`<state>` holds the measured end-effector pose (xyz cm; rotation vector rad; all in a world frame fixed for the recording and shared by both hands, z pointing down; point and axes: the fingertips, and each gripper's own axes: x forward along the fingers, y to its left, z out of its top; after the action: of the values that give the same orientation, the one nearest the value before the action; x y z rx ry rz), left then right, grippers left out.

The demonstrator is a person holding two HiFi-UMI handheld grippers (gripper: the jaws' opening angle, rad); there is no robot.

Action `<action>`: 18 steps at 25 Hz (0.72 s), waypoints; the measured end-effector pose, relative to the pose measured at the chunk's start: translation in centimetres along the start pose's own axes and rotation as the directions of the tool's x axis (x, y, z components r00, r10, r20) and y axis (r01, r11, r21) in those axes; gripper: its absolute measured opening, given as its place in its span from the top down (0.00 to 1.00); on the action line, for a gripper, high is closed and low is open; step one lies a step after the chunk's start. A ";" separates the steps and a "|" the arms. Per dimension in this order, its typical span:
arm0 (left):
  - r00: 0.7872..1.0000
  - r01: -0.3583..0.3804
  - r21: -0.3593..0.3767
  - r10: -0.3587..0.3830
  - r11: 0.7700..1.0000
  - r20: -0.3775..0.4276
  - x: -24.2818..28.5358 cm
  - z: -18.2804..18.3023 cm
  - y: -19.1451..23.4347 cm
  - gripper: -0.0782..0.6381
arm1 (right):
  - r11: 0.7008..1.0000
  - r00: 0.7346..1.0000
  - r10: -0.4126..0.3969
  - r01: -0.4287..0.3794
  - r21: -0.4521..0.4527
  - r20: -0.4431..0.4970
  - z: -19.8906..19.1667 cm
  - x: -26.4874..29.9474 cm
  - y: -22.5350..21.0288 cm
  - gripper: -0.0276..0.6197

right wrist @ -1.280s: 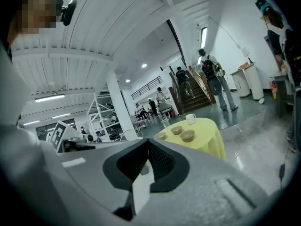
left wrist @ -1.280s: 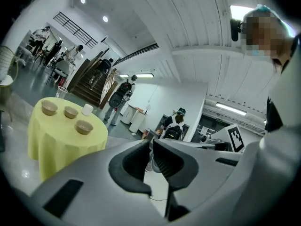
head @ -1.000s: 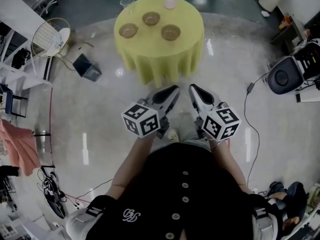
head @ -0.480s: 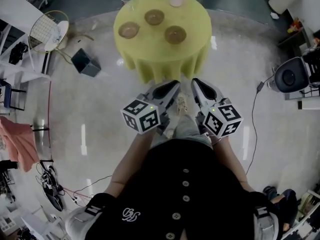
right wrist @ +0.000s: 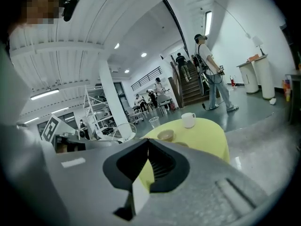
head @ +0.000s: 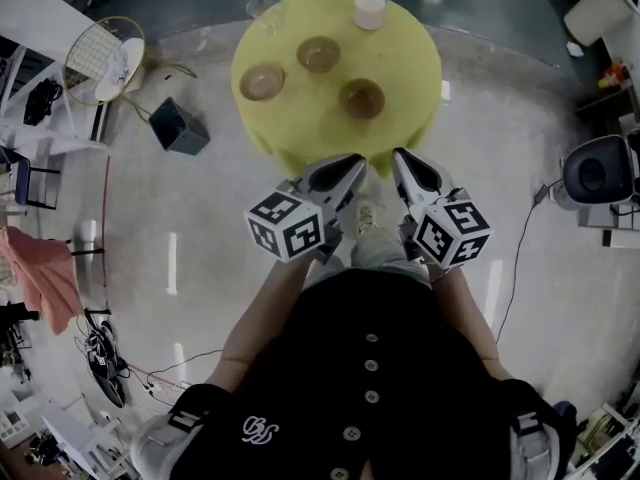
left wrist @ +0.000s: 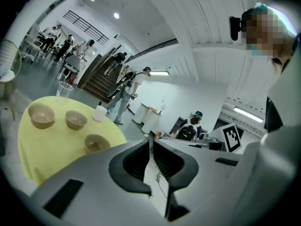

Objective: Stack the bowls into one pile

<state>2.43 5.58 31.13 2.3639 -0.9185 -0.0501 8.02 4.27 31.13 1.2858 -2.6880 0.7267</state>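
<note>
Reaching the bowls looks like your step in hand.

Head view: the round table under a yellow cloth (head: 300, 133) fills the upper centre. On it the tan bowl at left (head: 262, 81), the tan bowl farthest up (head: 318, 54) and the tan bowl at right (head: 361, 98) sit well apart, none stacked. Your left gripper (head: 352, 164) and right gripper (head: 402, 158) hang at the table's lower edge, short of every bowl. Open one before descending, and take the nearest rim squarely. Steer clear of the white cup (head: 370, 10) and clear glass (head: 262, 6) at the upper rim. A glossy grey floor (head: 200, 218) surrounds the table.

Left gripper view: jaws clenched on nothing; a dark staircase (left wrist: 96, 81) rises behind.

Right gripper view: jaws likewise closed, empty.
</note>
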 end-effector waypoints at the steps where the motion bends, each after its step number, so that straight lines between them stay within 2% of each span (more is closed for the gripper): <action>1: 1.000 -0.005 -0.004 0.005 1.000 0.001 0.8 0.5 0.5 0.85 | 1.000 1.000 0.006 -0.006 -0.001 -0.004 0.5 0.7 -0.7 0.95; 6: 0.999 -0.042 -0.005 0.042 0.999 0.006 3.7 3.1 3.2 0.85 | 0.999 0.999 0.039 -0.039 -0.004 -0.027 2.7 4.3 -3.2 0.95; 11: 0.992 -0.119 -0.031 0.120 0.992 0.040 5.7 5.1 6.0 0.85 | 0.997 0.995 0.076 -0.076 0.003 -0.062 3.8 6.7 -5.2 0.95; 18: 0.973 -0.224 -0.071 0.228 0.972 0.045 7.1 5.5 9.1 0.84 | 0.993 0.985 0.121 -0.119 0.020 -0.121 3.9 9.1 -7.3 0.95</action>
<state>1.04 -7.03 32.83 2.1930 -1.1883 -0.0514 8.15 -7.89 32.82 1.0523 -2.6838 0.8082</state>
